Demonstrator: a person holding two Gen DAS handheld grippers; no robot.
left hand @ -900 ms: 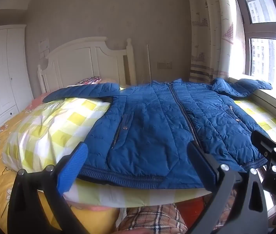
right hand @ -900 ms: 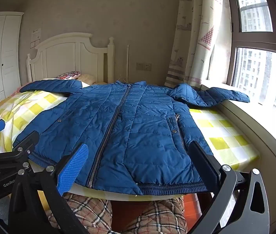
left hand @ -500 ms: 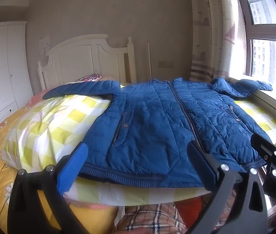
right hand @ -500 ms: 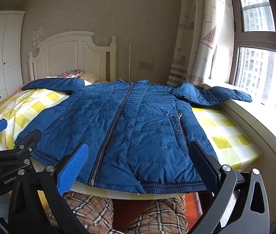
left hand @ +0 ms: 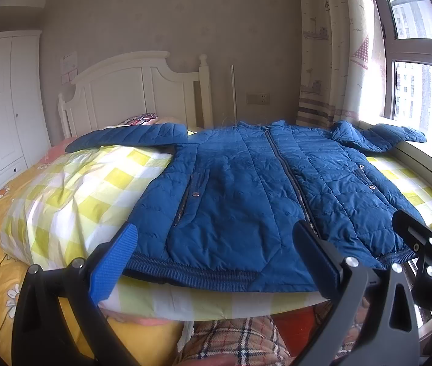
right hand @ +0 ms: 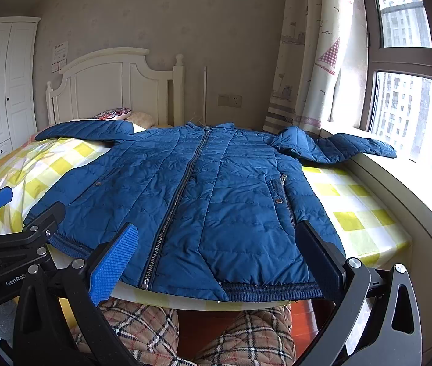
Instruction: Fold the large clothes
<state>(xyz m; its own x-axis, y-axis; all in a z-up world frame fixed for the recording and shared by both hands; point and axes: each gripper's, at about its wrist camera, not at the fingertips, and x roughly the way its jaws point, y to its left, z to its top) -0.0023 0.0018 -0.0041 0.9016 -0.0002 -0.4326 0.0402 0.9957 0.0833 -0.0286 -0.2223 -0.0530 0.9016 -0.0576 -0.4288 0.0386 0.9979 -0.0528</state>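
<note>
I note blue quilted zip-up jacket (right hand: 203, 201) spread flat, front up, frame centre, on yellow-checked quilt (right hand: 350, 213), sleeves out: ready for folding. Left gripper (left hand: 216, 259), right gripper (right hand: 219, 256) both spread apart, empty, poised short of hem.

Blue jacket (right hand: 203, 195) flat, zipped, on checked bedspread (right hand: 350, 201); right gripper (right hand: 216, 259) wide apart near hem.

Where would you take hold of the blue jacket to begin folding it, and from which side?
Probably the blue jacket by its ribbed hem, from the foot of the bed: it lies flat, zipped, with that edge nearest both open grippers, left gripper and right gripper.
</note>
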